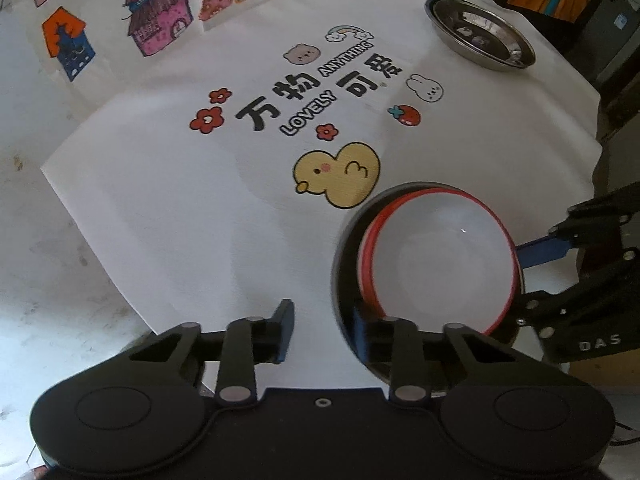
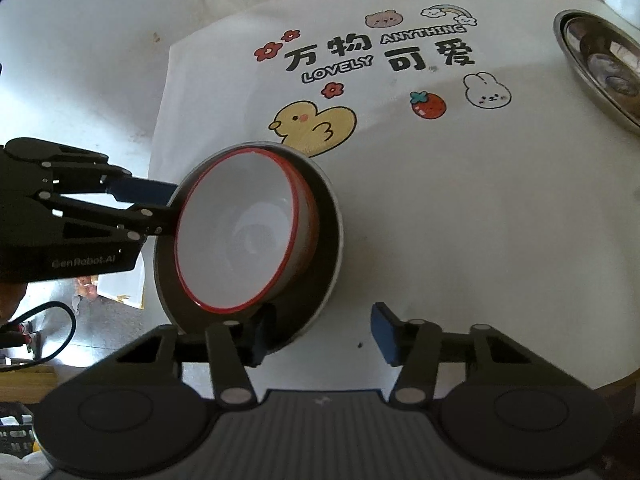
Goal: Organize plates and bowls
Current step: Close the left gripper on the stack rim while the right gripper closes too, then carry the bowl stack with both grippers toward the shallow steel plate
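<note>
Red-rimmed bowl [image 1: 438, 258] in steel dish [image 1: 344, 264] straddled by open jaws.

place: we read this as a home setting | cues: we see a table under a white cartoon-print cloth [image 1: 224, 216] with duck and bunny, children's coloured house drawings [image 1: 156, 20] beside it, a steel plate [image 1: 480, 34].

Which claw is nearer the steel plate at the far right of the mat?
Neither is close; the right claw looks marginally nearer. Both flank the red-rimmed bowl at the near edge, the left claw on its left, while the steel plate lies far across.
</note>
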Demonstrator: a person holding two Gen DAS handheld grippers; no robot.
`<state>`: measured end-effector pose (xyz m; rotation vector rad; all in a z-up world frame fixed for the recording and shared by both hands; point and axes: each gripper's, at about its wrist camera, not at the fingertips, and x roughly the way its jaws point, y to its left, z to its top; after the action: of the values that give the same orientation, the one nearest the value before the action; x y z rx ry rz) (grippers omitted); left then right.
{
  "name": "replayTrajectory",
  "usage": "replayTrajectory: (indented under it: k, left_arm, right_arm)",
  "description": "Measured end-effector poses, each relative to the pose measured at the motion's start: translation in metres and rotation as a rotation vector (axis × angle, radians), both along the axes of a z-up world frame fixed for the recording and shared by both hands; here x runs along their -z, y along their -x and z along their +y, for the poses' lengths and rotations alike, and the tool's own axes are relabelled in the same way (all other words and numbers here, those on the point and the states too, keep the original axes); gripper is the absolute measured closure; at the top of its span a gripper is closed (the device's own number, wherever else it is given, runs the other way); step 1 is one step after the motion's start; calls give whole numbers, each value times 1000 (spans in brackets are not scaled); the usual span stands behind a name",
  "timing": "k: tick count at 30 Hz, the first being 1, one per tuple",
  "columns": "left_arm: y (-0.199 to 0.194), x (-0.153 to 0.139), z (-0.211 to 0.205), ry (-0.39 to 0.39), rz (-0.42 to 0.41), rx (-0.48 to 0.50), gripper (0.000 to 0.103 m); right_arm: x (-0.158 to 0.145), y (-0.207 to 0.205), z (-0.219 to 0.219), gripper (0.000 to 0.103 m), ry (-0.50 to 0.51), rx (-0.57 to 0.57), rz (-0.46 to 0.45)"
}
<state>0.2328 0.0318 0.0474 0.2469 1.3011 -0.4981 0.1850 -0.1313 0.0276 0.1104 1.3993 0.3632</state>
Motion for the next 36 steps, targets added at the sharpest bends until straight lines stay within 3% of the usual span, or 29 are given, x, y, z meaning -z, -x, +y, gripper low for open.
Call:
replayTrajectory:
  k: [6,8,26,36]
  left_arm:
    - [0,0,-2,24,18,7,92]
    - [0,1,0,36,22,-4,92]
    - [-4,-1,-5,28,27,-43,93]
    - [-18,-11,-26,51,-7,-40,95]
  right_arm:
    - [1,1,-1,70,-49,30,11]
    - [3,2,-2,77,-72,47,10]
    - [4,0,-9,80,-92,123,26]
    - [-8,-6,-36,80,-90,161,-15]
